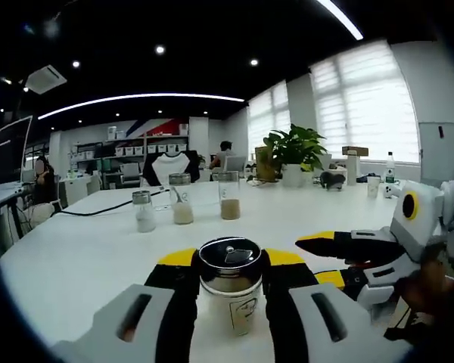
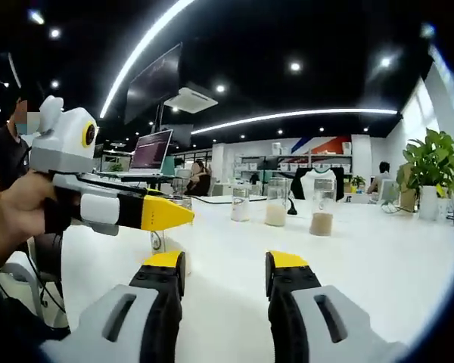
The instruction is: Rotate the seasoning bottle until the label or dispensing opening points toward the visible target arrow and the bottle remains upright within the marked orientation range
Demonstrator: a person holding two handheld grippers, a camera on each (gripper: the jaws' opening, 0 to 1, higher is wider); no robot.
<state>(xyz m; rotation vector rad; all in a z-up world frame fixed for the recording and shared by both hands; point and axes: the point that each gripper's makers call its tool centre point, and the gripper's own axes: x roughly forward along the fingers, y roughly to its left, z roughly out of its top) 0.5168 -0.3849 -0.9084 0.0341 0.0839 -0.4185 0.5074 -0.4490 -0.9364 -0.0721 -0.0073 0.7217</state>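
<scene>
While the left claw (image 1: 231, 291) is gripping the upright seasoning bottle (image 1: 231, 283), the released right claw (image 2: 225, 274) is waiting; turning slowly should be keeping it vertical.

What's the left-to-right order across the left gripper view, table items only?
Small shaker jar → jar with spoon → jar of brown powder → potted plant → white cup. The held seasoning bottle sits nearer, overlapping that span.
</scene>
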